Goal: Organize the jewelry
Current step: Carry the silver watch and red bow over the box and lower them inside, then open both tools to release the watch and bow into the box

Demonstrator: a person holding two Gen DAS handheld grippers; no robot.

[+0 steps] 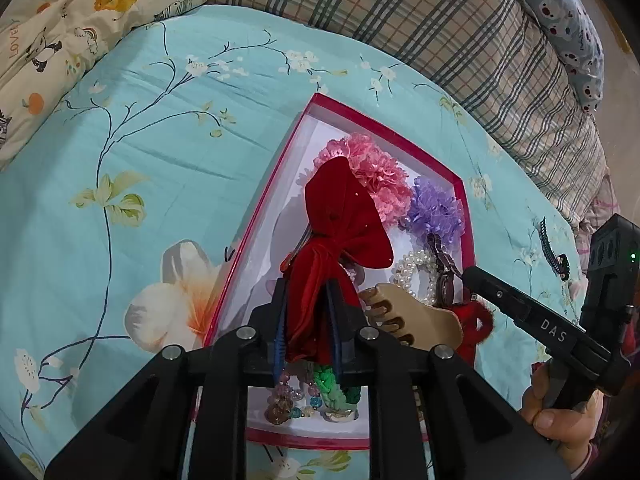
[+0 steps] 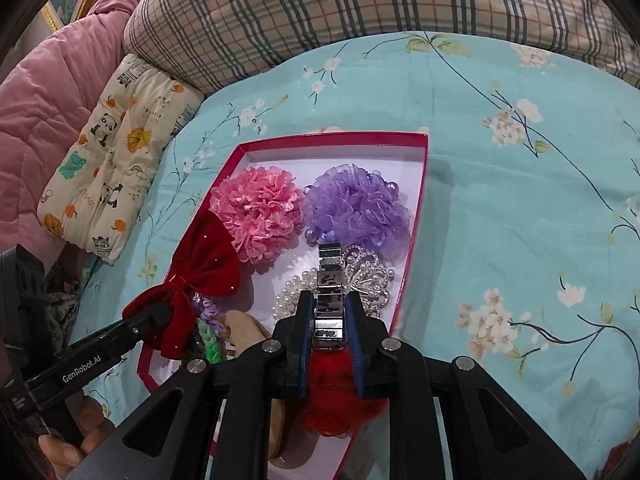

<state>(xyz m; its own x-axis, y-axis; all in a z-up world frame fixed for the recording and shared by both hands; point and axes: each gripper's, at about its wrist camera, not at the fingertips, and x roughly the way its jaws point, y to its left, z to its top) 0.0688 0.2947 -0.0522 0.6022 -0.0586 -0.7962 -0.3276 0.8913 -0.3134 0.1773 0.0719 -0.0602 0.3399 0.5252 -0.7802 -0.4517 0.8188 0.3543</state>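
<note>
On a bed [image 1: 168, 120] spread with a turquoise floral sheet, the left tool [image 1: 308, 300] clamps a red velvet bow [image 1: 340, 216] at lower centre of its view, held over the left side of a red-rimmed white box [image 2: 416, 184]. The right tool [image 2: 330, 312] grips a mirrored link bracelet [image 2: 329, 280] at the box's near end, beside a pearl tiara [image 2: 370, 276]. Pink [image 2: 260, 212] and purple ruffle flowers [image 2: 356, 208] fill the box's far half.
</note>
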